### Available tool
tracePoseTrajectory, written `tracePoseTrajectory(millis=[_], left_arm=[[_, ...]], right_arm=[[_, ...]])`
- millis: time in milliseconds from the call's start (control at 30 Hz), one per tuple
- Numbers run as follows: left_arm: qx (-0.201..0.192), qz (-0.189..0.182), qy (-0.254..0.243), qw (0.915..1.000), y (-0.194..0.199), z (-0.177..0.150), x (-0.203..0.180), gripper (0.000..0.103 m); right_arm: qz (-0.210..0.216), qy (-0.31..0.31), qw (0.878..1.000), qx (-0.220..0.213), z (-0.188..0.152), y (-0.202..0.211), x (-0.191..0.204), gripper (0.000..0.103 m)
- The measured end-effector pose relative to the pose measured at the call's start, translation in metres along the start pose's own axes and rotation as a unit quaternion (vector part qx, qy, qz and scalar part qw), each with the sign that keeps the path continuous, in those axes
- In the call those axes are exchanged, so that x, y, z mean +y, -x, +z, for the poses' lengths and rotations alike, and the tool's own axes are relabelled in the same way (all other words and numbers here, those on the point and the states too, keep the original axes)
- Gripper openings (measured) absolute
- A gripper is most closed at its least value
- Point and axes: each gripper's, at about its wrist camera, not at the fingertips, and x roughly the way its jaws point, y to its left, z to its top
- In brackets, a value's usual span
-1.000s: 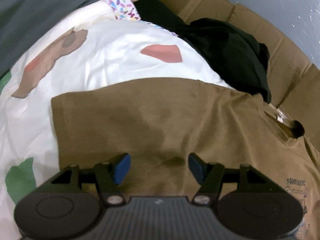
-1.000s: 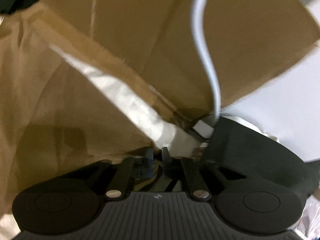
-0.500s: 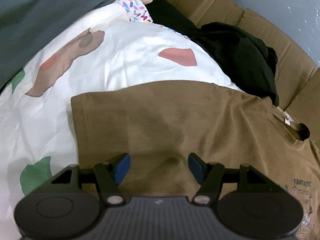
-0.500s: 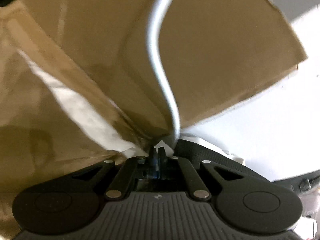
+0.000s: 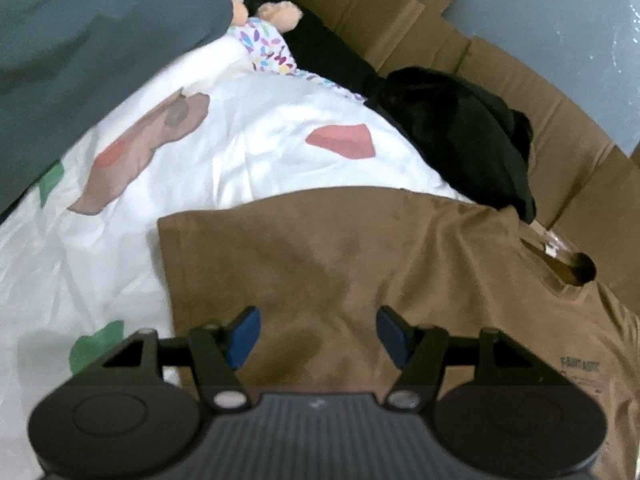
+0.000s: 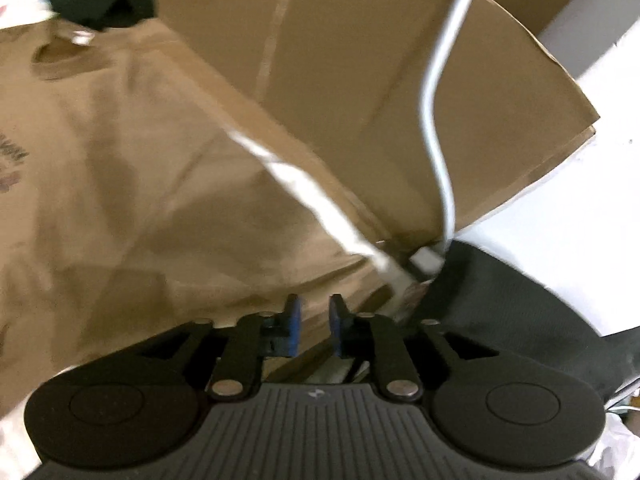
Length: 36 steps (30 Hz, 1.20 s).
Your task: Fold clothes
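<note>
Brown T-shirt (image 5: pixel 360 264) lies spread on the white printed bedsheet (image 5: pixel 248 148), one side already turned in to a straight edge at its left — the collar (image 5: pixel 568 268) points toward the cardboard at the right. Judged from that lie, you are partway through the fold, between grips.

Your left gripper (image 5: pixel 318 332) hovers over the shirt's near hem, jaws standing well apart, nothing between the blue pads. It reads as lined up for the next pinch, not yet committed.

Your right gripper (image 6: pixel 314 324) sits over the shirt's other side, by the edge of the bed. Its jaws are opening; the gap between the pads is narrow and empty, no cloth in it. Likely you have just let go of the fabric there so it can settle flat.

Containers: flattened cardboard boxes (image 5: pixel 500 80) line the far side of the bed, holding nothing visible. A black garment (image 5: pixel 460 136) is heaped against them beside the shirt — probably waiting its turn. A doll (image 5: pixel 260 4) lies at the head of the sheet, clear of the work.

A white cable (image 6: pixel 434 100) runs down across the cardboard panel (image 6: pixel 360 80) in the right wrist view; mind it when you reach back in.
</note>
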Motion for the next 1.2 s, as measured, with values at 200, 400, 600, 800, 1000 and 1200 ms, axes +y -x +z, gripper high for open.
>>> tracePoseTrajectory(millis=[200,400,600,800,1000,1200], left_arm=[[-0.007,-0.003,0.005,1.0000,0.022,-0.001,0.005,0.067],[-0.011,-0.004,0.009,0.9999,0.036,-0.002,0.011,0.067],[0.004,0.008,0.017,0.9998,0.031,-0.010,0.023,0.068],[0.020,0.020,0.023,0.9993,0.019,-0.018,0.033,0.068],[0.028,0.018,0.016,0.9993,0.015,-0.024,0.032,0.068],[0.029,0.017,0.013,0.9993,0.019,-0.026,0.031,0.068]], right_arm=[[0.038,0.083,0.996,0.021,-0.012,0.027,0.035,0.038],[0.040,0.109,0.993,0.032,-0.019,0.033,0.047,0.038],[0.036,0.139,0.988,0.055,-0.028,0.019,0.053,0.038],[0.031,0.182,0.981,0.063,-0.039,0.004,0.067,0.037],[0.014,0.208,0.975,0.080,-0.042,-0.003,0.073,0.006],[-0.008,0.235,0.967,0.099,-0.053,0.005,0.074,0.005]])
